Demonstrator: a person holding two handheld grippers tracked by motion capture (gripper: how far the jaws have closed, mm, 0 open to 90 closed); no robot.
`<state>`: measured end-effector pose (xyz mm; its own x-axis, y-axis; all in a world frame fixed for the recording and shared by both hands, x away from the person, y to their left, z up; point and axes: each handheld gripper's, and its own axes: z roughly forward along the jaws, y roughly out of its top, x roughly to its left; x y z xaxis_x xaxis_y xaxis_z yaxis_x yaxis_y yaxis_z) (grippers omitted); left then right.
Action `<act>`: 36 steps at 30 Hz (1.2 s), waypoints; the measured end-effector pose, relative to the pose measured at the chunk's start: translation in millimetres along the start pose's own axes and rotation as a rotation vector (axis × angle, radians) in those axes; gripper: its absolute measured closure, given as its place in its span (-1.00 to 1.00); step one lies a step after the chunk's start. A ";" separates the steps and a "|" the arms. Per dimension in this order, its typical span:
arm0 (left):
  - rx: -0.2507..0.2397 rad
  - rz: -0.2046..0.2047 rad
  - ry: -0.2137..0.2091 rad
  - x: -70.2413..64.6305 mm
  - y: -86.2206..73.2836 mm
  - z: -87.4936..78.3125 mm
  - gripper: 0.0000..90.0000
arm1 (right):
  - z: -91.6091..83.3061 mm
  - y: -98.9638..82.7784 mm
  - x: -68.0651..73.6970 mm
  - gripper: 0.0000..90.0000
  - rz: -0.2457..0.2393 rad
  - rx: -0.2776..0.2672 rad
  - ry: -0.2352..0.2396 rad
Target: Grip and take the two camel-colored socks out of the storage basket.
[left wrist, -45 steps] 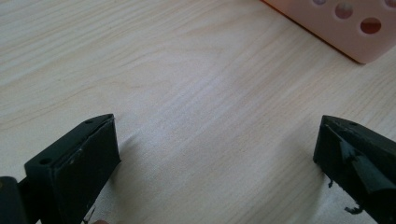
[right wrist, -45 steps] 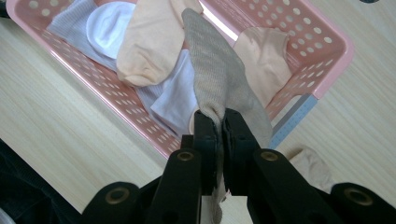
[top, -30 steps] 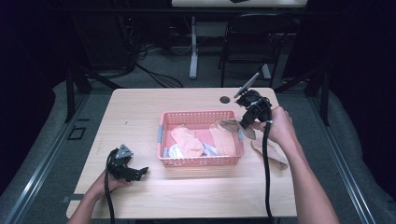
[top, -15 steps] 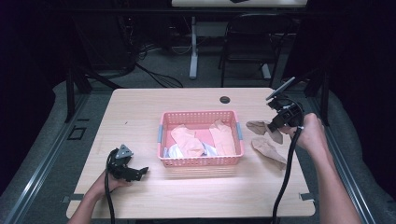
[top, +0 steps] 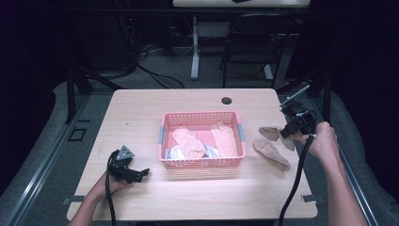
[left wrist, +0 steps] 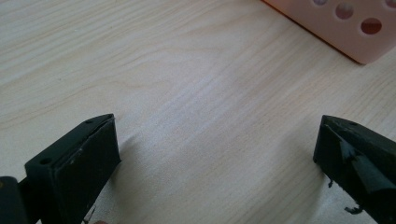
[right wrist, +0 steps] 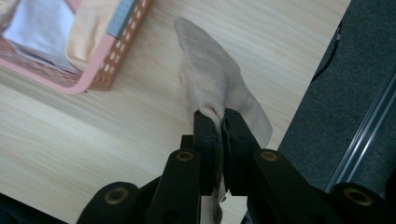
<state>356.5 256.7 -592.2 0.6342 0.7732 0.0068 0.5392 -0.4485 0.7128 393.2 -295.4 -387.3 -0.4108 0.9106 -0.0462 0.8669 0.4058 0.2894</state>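
A pink plastic basket [top: 202,163] stands mid-table and holds peach socks [top: 189,141] and a white cloth [top: 175,152]. Near the table's right edge my right gripper [top: 286,133] is shut on a beige sock [top: 271,133]. In the right gripper view that sock [right wrist: 210,79] is pinched at its cuff between the jaws [right wrist: 221,116], and its far end lies on the wood beside the basket [right wrist: 116,42]. A second beige sock [top: 271,153] lies flat just in front of it. At the front left my left gripper [top: 141,173] rests open on the table, with nothing but bare wood between its jaws [left wrist: 217,135].
A round black cable hole [top: 227,100] sits behind the basket. The table's right edge [top: 301,155] runs right beside my right hand, with dark floor beyond. A chair [top: 249,52] and a table leg stand past the far edge.
My right gripper has moved right from the basket's right rim toward the table's edge, carrying the beige sock with it. My left gripper has stayed put.
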 end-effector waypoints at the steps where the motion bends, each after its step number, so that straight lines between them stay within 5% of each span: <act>1: 0.000 0.001 0.000 0.0 0.0 0.0 -1.00 | 3.6 -1.0 -0.5 0.90 0.002 0.006 -0.004; 17: 0.000 0.000 0.000 0.0 0.0 0.0 -1.00 | 69.3 -13.7 -5.8 0.90 0.058 0.057 0.055; 36: 0.000 -0.002 0.000 -0.2 0.0 0.0 -1.00 | 134.9 -31.1 -14.8 0.77 0.098 0.191 0.140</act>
<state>356.4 256.5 -592.2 0.6330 0.7742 0.0050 0.5405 -0.4465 0.7131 410.3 -310.9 -524.6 -0.3460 0.9318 0.1097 0.9366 0.3360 0.0998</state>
